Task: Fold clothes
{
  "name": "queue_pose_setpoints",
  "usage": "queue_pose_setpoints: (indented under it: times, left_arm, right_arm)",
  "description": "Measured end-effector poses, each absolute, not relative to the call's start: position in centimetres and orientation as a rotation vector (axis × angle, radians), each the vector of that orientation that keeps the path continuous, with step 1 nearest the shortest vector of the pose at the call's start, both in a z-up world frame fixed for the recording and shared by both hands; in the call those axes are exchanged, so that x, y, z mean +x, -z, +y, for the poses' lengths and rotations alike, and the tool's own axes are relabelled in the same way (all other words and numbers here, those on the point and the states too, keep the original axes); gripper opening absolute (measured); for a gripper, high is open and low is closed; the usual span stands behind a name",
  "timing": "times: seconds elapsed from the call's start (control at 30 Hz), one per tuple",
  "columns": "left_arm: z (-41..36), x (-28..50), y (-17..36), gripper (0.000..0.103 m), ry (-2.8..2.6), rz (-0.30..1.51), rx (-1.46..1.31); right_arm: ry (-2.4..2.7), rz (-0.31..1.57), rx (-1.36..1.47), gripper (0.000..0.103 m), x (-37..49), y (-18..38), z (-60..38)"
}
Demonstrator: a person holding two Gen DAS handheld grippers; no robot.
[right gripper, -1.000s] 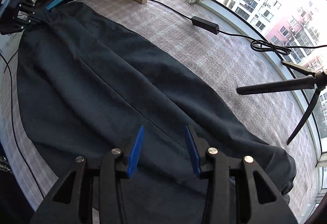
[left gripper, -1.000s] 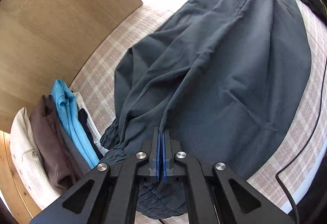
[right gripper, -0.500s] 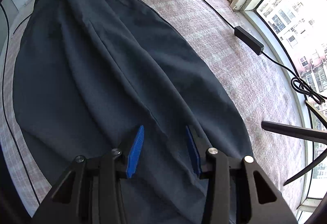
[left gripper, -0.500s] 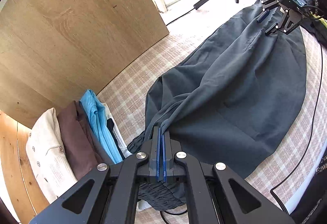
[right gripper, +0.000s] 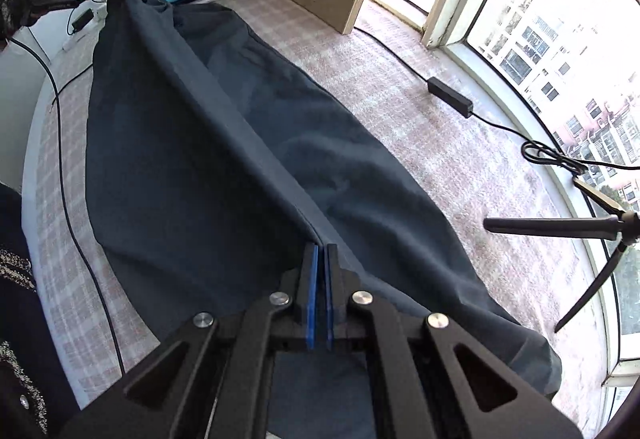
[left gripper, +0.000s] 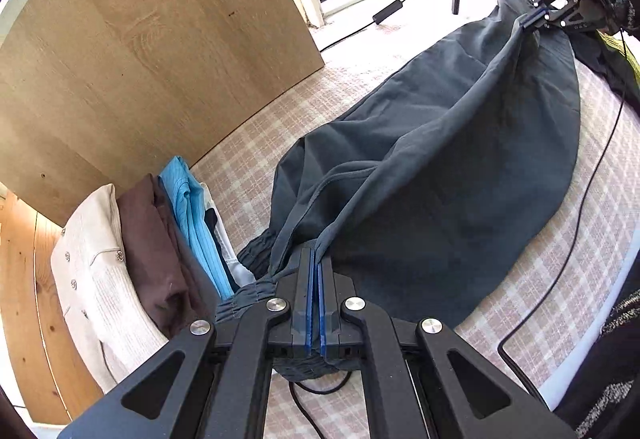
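Trousers (right gripper: 224,167) lie lengthwise on the bed (left gripper: 256,143). Right hand-held gripper (right gripper: 319,259) has just closed, pinching a lengthwise ridge; left hand-held gripper (left gripper: 315,263) pinches the waistband. Both ends now lift for folding.

Trousers (left gripper: 460,175) stretched across the bed (left gripper: 248,159), one end in the left tool (left gripper: 315,271), the other in the right tool (right gripper: 322,263). Folded clothes pile (left gripper: 160,239) left of trousers, against the wooden board (left gripper: 140,51). Tripod (right gripper: 580,235) on the far sill
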State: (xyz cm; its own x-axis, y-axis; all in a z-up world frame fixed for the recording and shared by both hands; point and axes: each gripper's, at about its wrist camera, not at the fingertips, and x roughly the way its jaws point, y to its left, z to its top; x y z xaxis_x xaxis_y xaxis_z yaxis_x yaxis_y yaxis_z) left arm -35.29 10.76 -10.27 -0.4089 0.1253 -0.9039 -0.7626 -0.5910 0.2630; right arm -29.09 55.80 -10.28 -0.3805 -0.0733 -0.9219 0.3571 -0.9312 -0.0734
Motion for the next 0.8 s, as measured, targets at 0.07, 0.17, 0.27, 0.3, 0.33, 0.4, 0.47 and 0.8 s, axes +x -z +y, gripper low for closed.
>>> queue_pose_setpoints:
  times: [0.07,0.17,0.27,0.3,0.33,0.4,0.47,0.8]
  left_arm:
    - [10.9,-35.3,9.6,0.001,-2.042,0.928,-1.227]
    - [11.9,-37.2,9.8,0.001,-2.047,0.926,-1.215]
    - [13.8,-41.0,13.0,0.003,-2.054,0.939,-1.239]
    - [14.3,-42.6,14.6,0.005,-2.073,0.979,-1.273]
    - [14.8,-44.2,16.2,0.007,-2.089,1.017,-1.307]
    - [14.8,-46.7,18.6,0.013,-2.072,1.005,-1.404]
    - [14.1,-47.5,18.7,0.020,-2.053,0.939,-1.452]
    - [3.1,-42.2,12.0,0.039,-2.291,0.749,-1.507]
  right_arm:
    - [2.440,0.390,1.522,0.003,-28.3,7.9,56.0]
    - [2.516,0.395,1.482,0.003,-29.2,6.1,56.7]
    - [2.587,0.429,1.518,0.003,-32.3,7.4,57.9]
    - [2.600,0.443,1.546,0.003,-33.6,8.6,58.1]
    - [2.613,0.457,1.575,0.003,-34.8,9.8,58.2]
    - [2.590,0.496,1.661,0.003,-37.1,12.7,58.2]
    - [2.530,0.545,1.762,0.003,-39.2,15.8,58.0]
    - [2.581,0.565,1.903,0.022,-38.7,17.2,59.4]
